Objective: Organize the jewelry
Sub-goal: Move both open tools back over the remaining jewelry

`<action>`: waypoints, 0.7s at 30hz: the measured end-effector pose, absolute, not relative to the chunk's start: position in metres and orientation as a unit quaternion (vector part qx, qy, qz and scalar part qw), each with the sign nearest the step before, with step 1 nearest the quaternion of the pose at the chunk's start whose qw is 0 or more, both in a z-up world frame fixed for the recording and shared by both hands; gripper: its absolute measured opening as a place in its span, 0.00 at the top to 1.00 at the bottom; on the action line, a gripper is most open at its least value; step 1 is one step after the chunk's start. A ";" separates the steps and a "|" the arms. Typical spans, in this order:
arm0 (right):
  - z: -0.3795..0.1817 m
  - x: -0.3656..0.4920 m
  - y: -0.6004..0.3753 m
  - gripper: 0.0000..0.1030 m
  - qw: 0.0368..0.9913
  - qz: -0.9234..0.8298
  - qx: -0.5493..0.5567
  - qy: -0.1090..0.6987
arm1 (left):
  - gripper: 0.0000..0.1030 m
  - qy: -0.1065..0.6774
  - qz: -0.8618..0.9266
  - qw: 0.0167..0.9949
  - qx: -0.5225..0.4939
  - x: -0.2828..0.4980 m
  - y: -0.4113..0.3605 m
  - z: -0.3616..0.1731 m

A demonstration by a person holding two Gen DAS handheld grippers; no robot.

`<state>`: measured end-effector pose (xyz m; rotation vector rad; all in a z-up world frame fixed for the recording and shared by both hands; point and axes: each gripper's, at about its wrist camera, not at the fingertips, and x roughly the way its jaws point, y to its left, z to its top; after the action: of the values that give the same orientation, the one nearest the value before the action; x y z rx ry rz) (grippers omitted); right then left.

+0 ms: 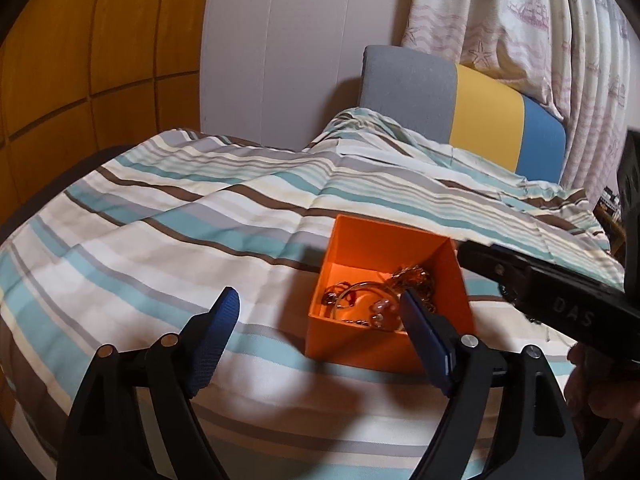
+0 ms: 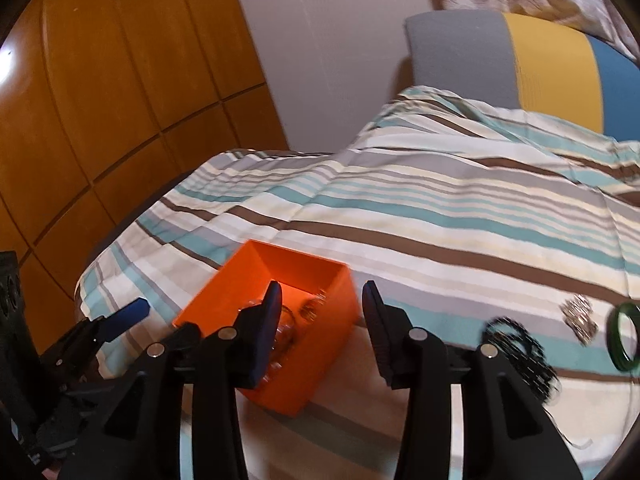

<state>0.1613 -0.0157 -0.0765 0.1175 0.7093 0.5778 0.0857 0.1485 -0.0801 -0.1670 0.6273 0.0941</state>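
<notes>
Both grippers sat right up against the lens, pointing down at an orange box (image 1: 390, 312) on a striped duvet (image 1: 180, 216). That left gripper (image 1: 320, 312) had its jaws spread wide with nothing between them but bedding and the near corner of the box. Over on the other side, the right gripper (image 2: 322, 300) was parted too, one finger hanging over the box's inside and the other just past its right wall, not pinching anything. Inside the box was a tangle of jewelry (image 1: 384, 292), gold chain and hoops mostly. Still out on the duvet, right of the box, were a black beaded bracelet (image 2: 520, 356), a silvery piece (image 2: 578, 316) and a green bangle (image 2: 624, 336).
</notes>
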 end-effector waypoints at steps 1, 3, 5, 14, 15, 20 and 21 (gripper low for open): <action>-0.076 0.160 -0.020 0.59 0.896 0.274 0.058 0.343 | 0.21 0.306 0.044 0.947 -0.084 0.085 0.146 -0.079; -0.075 0.157 -0.033 0.57 0.898 0.265 0.065 0.345 | 0.21 0.303 0.038 0.948 -0.087 0.084 0.141 -0.076; -0.073 0.152 -0.046 0.57 0.902 0.252 0.065 0.343 | 0.21 0.301 0.032 0.949 -0.088 0.084 0.134 -0.073; -0.072 0.137 -0.098 0.57 0.911 0.212 0.076 0.345 | 0.16 0.294 -0.015 0.952 -0.087 0.079 0.094 -0.061; -0.073 0.135 -0.106 0.57 0.912 0.205 0.078 0.345 | 0.16 0.294 -0.019 0.952 -0.084 0.079 0.089 -0.061; -0.079 0.125 -0.141 0.57 0.915 0.183 0.083 0.351 | 0.16 0.298 -0.045 0.951 -0.070 0.079 0.062 -0.060; -0.081 0.124 -0.148 0.57 0.914 0.181 0.084 0.352 | 0.16 0.301 -0.051 0.950 -0.069 0.080 0.056 -0.061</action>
<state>0.1236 -0.1478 -0.0806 0.1729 0.7254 0.3726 0.0801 0.0563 -0.0606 -0.1402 0.6115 -0.1037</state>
